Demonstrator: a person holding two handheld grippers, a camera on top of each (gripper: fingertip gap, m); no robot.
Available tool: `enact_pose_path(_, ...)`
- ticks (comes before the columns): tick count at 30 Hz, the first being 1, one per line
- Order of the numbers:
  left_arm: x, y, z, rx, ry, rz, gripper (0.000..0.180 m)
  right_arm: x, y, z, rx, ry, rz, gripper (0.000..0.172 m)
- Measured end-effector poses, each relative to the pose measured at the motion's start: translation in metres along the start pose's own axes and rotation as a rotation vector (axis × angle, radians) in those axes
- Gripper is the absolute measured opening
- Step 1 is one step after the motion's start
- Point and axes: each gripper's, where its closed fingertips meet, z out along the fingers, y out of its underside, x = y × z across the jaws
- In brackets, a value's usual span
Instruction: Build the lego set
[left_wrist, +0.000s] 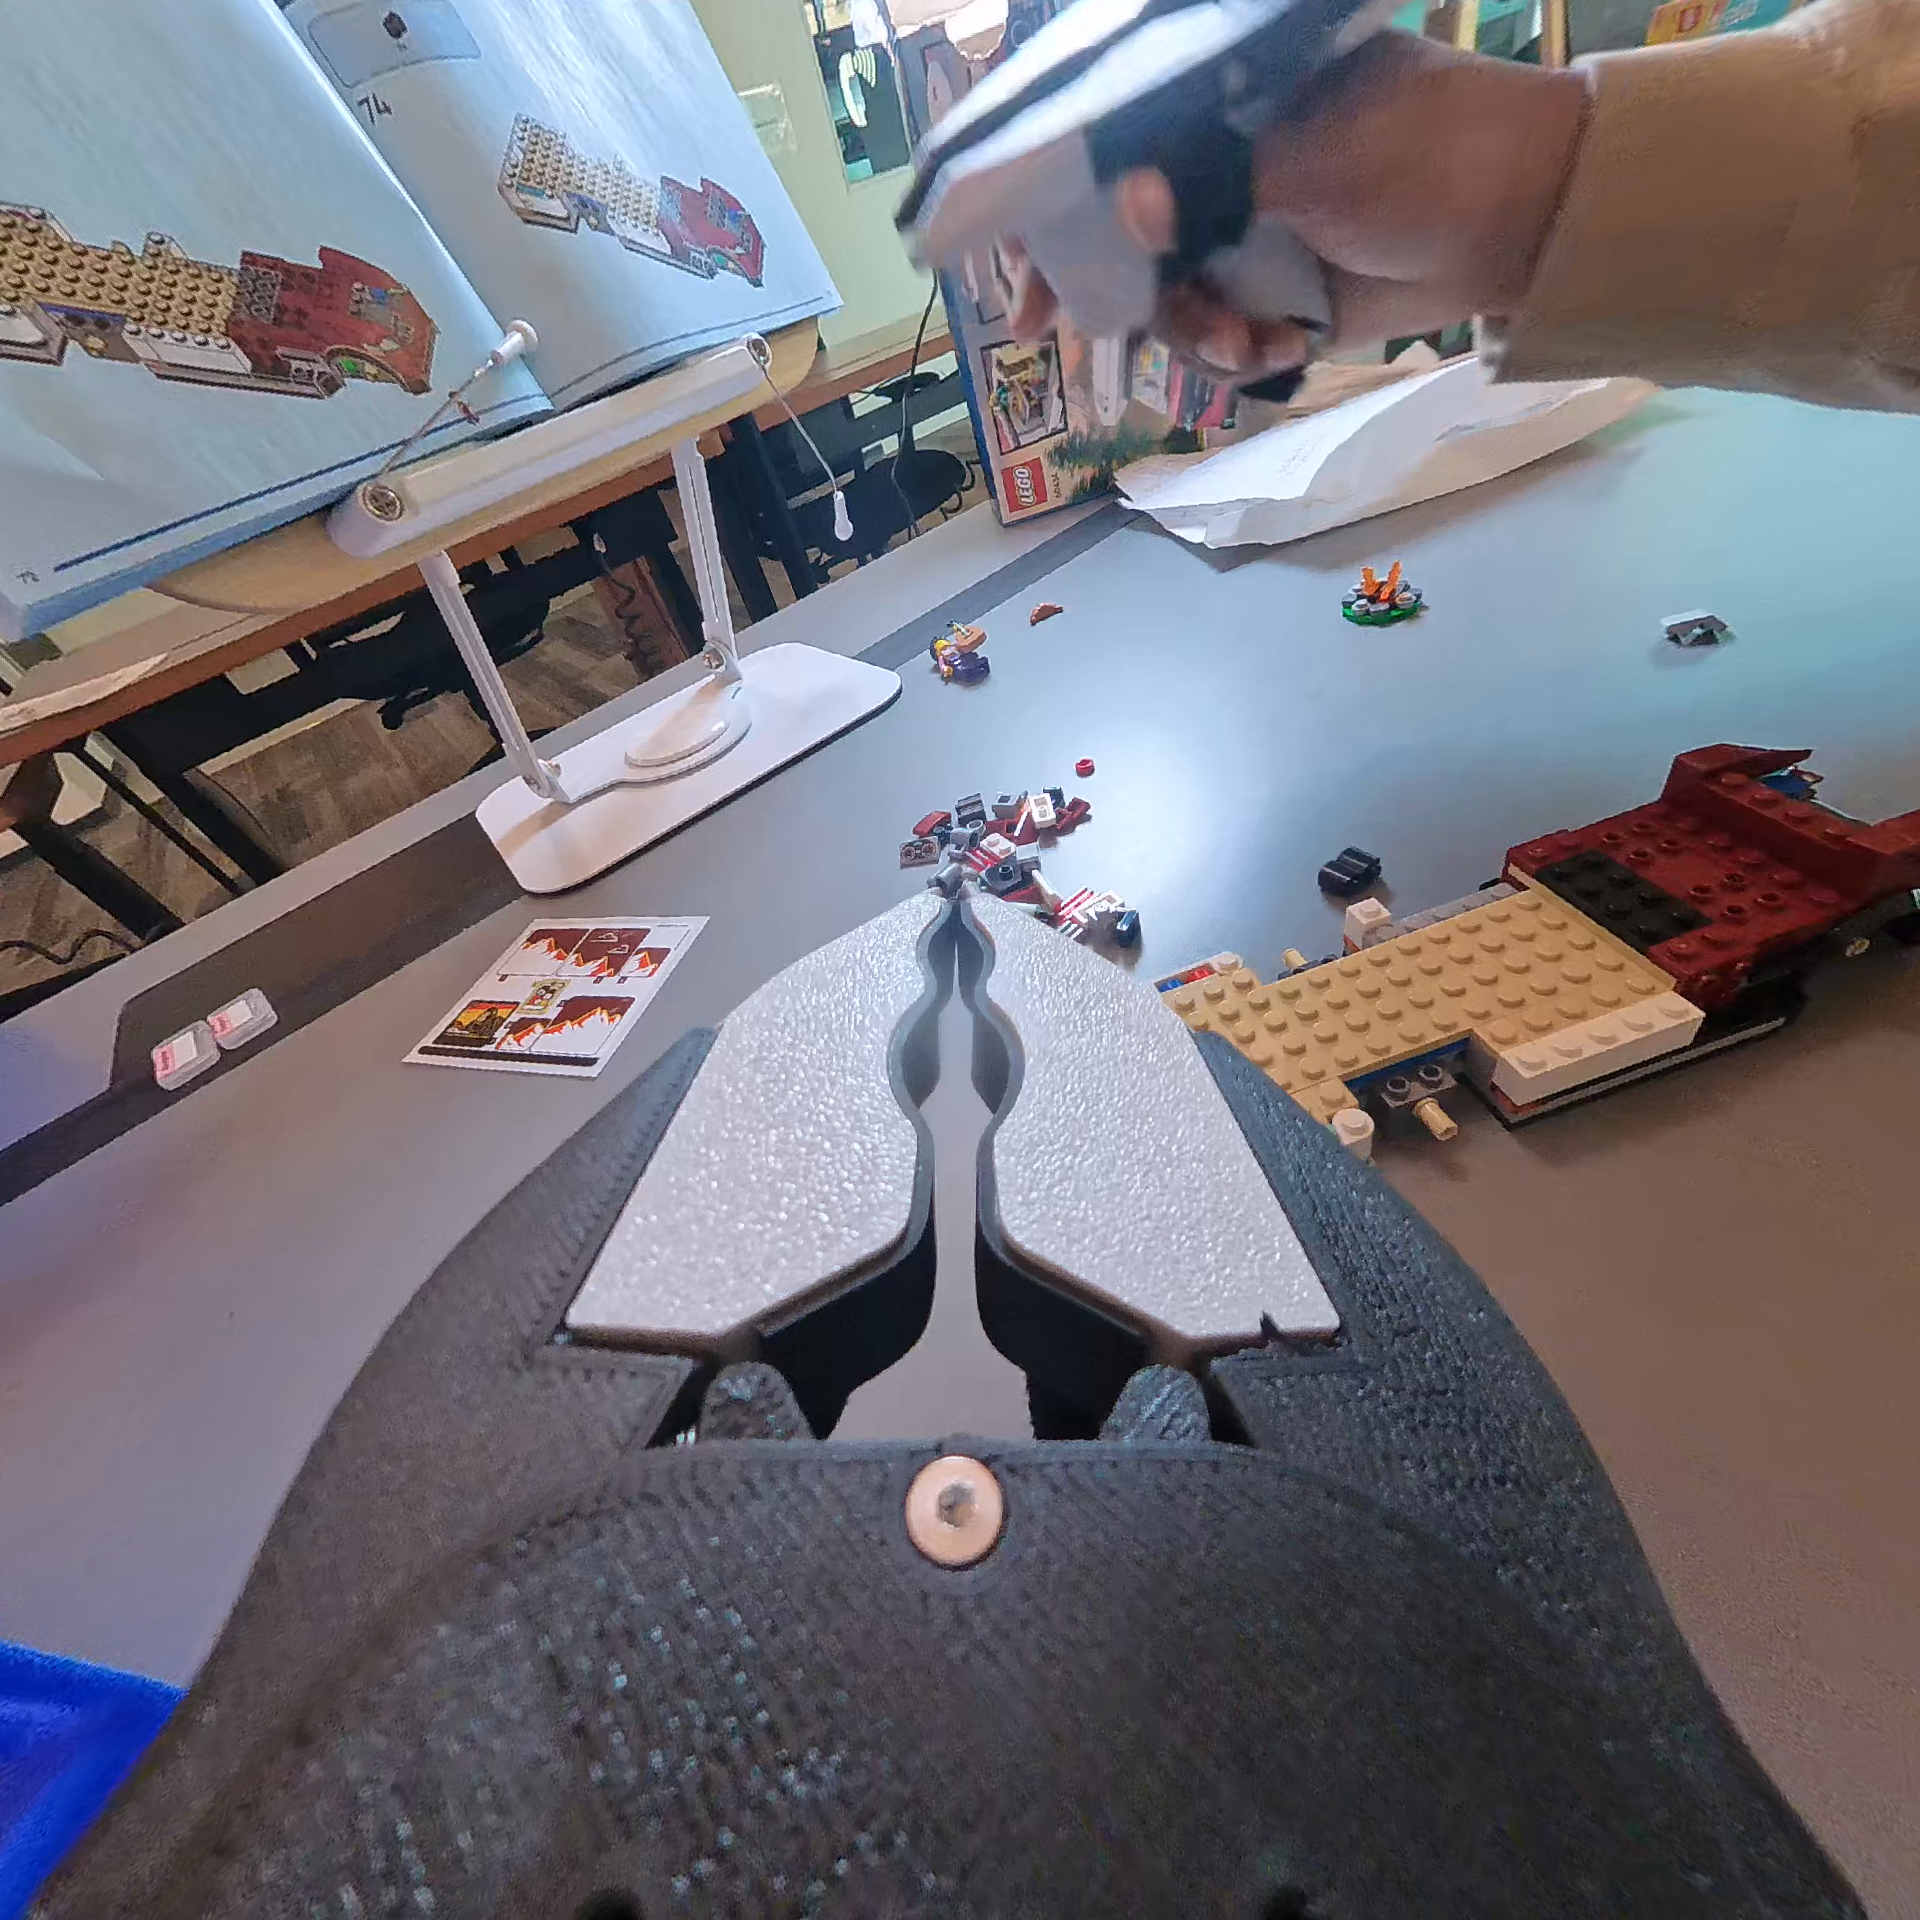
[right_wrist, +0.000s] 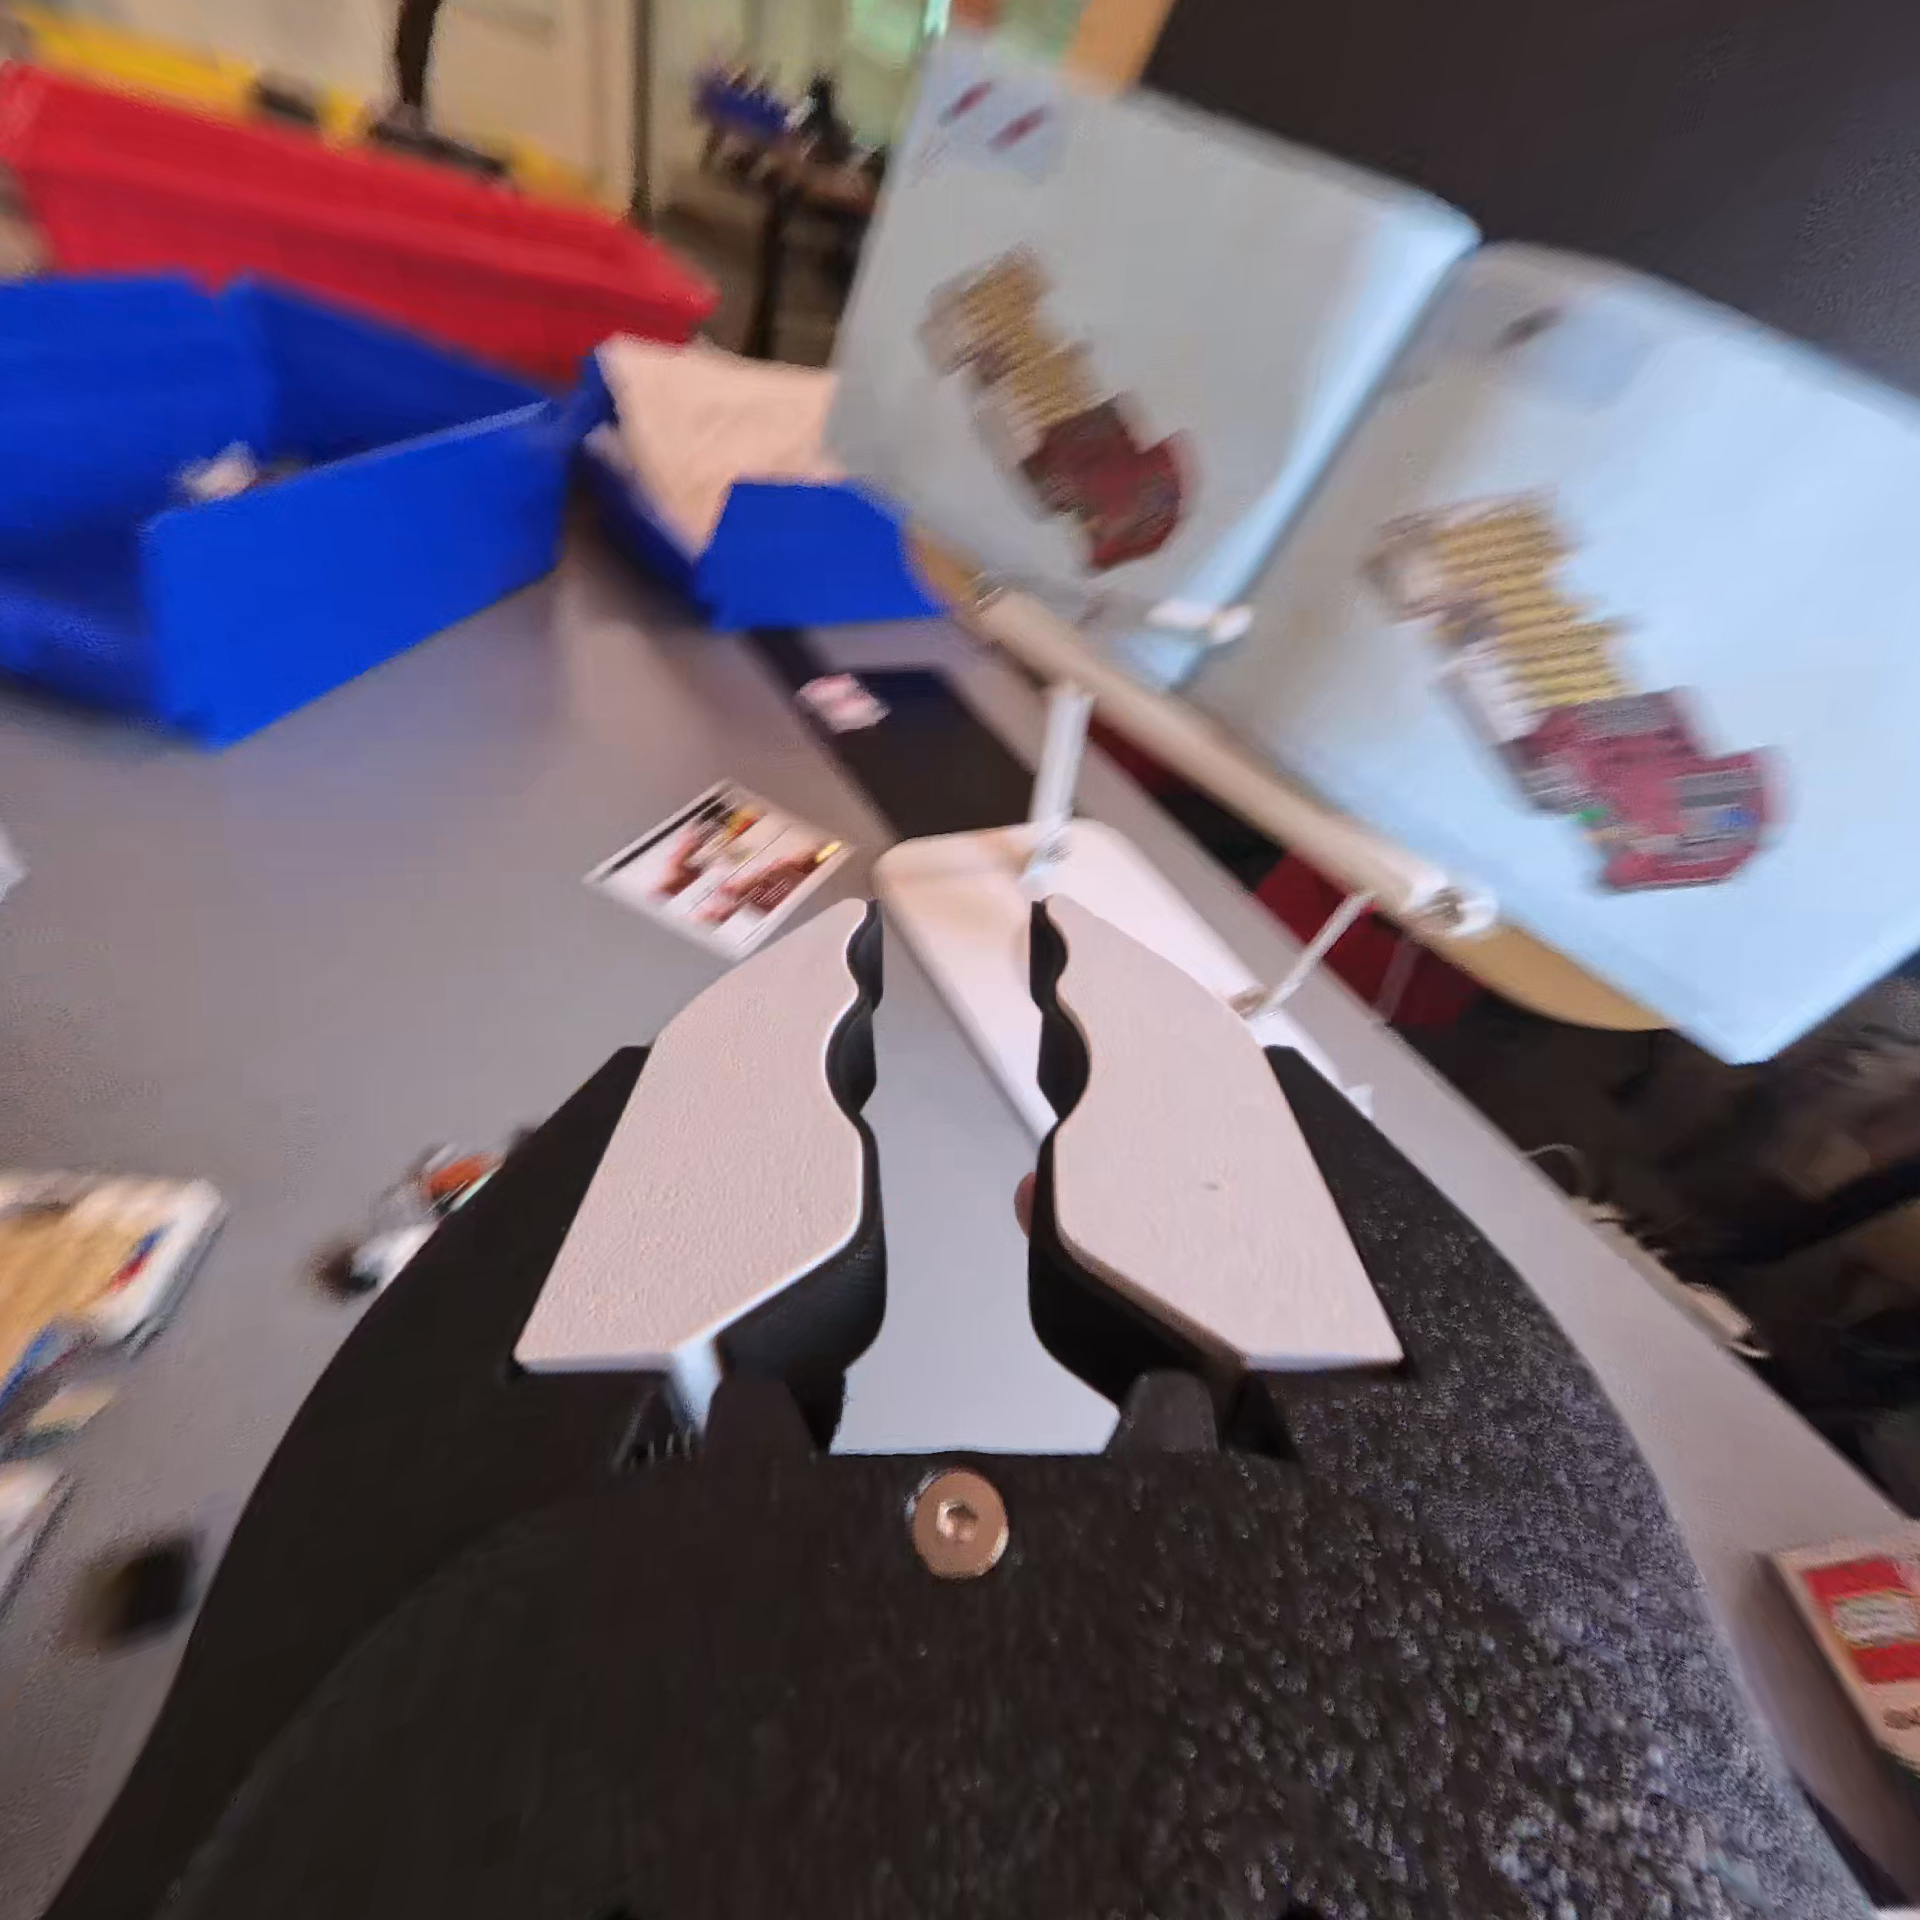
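My left gripper (left_wrist: 956, 902) is shut, low over the grey table (left_wrist: 1299, 707). Its tips reach the near edge of a pile of small red, white and grey brick pieces (left_wrist: 1023, 842). A small grey piece (left_wrist: 945, 878) shows right at the tips; I cannot tell whether it is pinched. A tan and dark red brick build (left_wrist: 1507, 987) lies to the right. My right gripper (right_wrist: 956, 914) is open and empty, in the air in a blurred view, over the white stand base (right_wrist: 966, 894). It also shows in the left wrist view (left_wrist: 935, 229), held by a hand, high above the table.
An open instruction booklet (left_wrist: 312, 208) rests on a white stand (left_wrist: 686, 748). A sticker sheet (left_wrist: 561, 992) lies near it. A black piece (left_wrist: 1349, 871), a minifigure (left_wrist: 961, 655), a campfire piece (left_wrist: 1380, 601), a set box (left_wrist: 1039, 416) and paper bags (left_wrist: 1351, 457) lie on the table. Blue bins (right_wrist: 260, 499) stand at the left. The left gripper's tips are roughly 25 centimeters from the right gripper's. About 15 centimeters separates my left fingertips from the small grey piece (left_wrist: 945, 878).
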Motion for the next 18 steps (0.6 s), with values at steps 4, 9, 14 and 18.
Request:
enact_pose_path(4, -0.004, 0.004, 0.002, -0.017, -0.02, -0.002, 0.0, 0.072, -0.035, 0.022, 0.171, 0.188, 0.054, 0.021)
enact_pose_path(9, -0.008, 0.009, 0.004, -0.032, -0.033, -0.017, 0.0, 0.108, -0.062, 0.053, 0.283, 0.225, 0.083, 0.017)
enact_pose_path(14, -0.009, 0.013, 0.006, -0.047, -0.027, -0.042, 0.0, 0.111, -0.077, 0.084, 0.298, 0.225, 0.059, 0.012)
enact_pose_path(18, -0.01, 0.014, 0.007, -0.05, -0.024, -0.055, 0.0, 0.107, -0.084, 0.098, 0.306, 0.211, 0.051, 0.008)
